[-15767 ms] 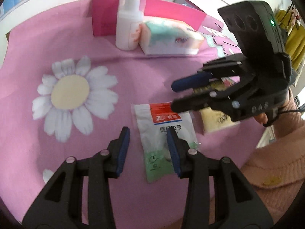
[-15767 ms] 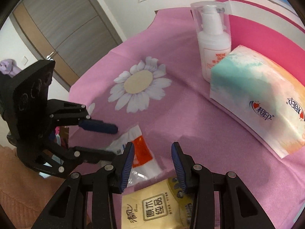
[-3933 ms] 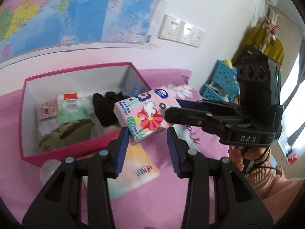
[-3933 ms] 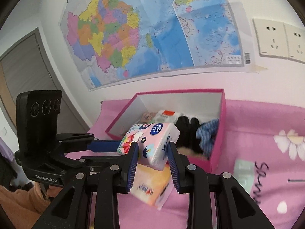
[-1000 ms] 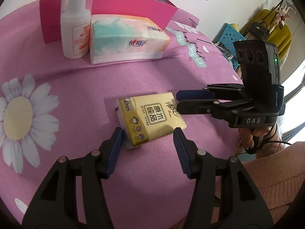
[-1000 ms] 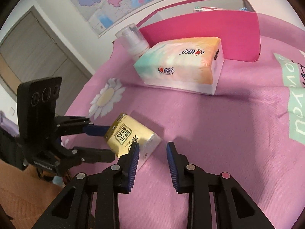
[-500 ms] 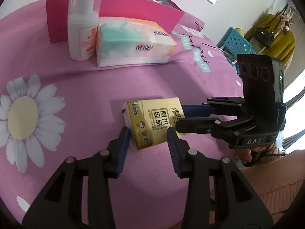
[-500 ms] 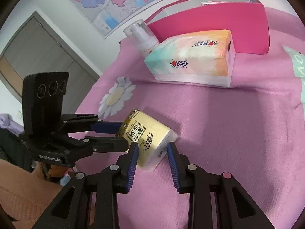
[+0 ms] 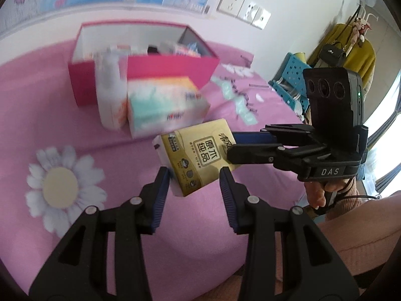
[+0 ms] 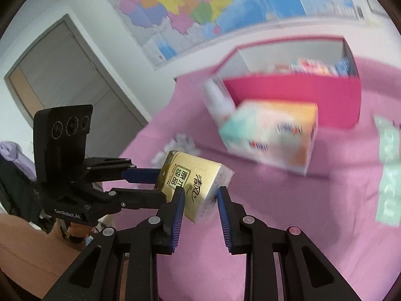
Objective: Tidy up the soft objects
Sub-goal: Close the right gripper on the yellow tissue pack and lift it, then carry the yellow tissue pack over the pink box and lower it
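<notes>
A yellow tissue pack [image 9: 198, 155] hangs in the air above the pink cloth, tilted. My left gripper [image 9: 195, 183] is shut on its near end. My right gripper [image 9: 231, 143] is shut on its right end. In the right wrist view the pack [image 10: 198, 183] sits between my right gripper's [image 10: 200, 198] fingers, with the left gripper [image 10: 150, 183] clamped on its far left end. The open pink box [image 9: 173, 67] stands behind and holds several soft items, blurred.
A white pump bottle [image 9: 110, 95] and a large pastel tissue pack [image 9: 163, 105] stand in front of the box [image 10: 295, 95]. A daisy print [image 9: 60, 188] marks the cloth at left. A blue crate [image 9: 290, 75] stands off the table at right.
Both grippers have lifted the yellow tissue pack off the cloth. The views have tilted up toward the pink box and wall, with motion blur.
</notes>
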